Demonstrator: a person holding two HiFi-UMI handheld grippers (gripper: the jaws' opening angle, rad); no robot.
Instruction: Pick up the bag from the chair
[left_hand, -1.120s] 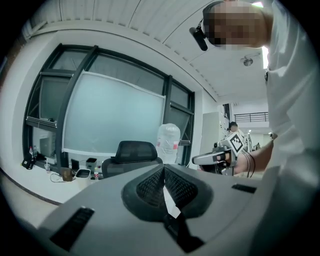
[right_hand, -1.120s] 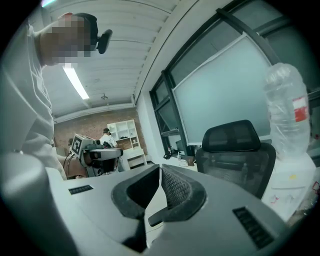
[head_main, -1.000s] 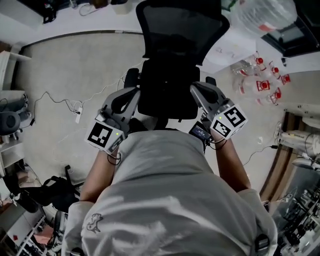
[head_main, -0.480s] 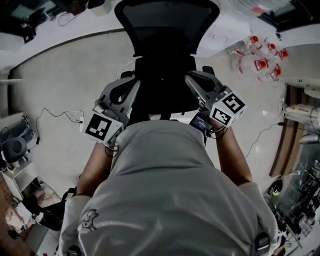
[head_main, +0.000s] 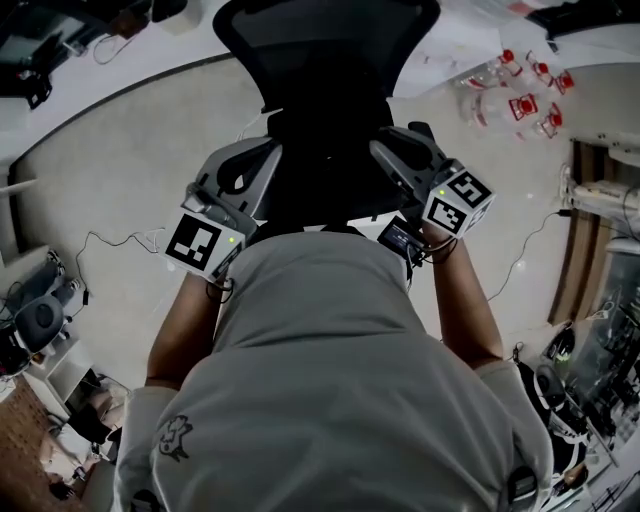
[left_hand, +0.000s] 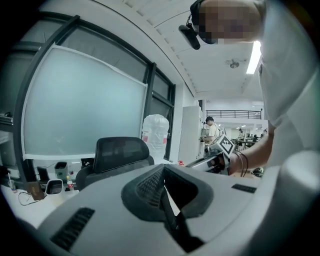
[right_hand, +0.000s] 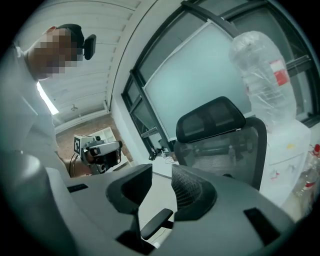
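Observation:
A black office chair (head_main: 325, 90) stands right before me, its seat dark and without detail; I cannot make out a bag on it in any view. My left gripper (head_main: 262, 172) lies along the seat's left side, its jaws meeting at the tips. On the seat's right side is my right gripper (head_main: 398, 160); its jaws have just been opening and stand apart with nothing between them. Through that gap the right gripper view shows a chair armrest (right_hand: 157, 222) below the mesh back (right_hand: 235, 150). The left gripper view has the chair (left_hand: 120, 155) further off.
Several small water bottles (head_main: 520, 100) lie on the floor at the upper right. A big water jug (right_hand: 260, 80) stands on a dispenser behind the chair. A cable (head_main: 120, 240) trails over the floor at left. Shelving (head_main: 600, 190) lines the right edge.
Both grippers have moved forward along the chair's sides. The chair and the floor bottles now sit higher in the head view.

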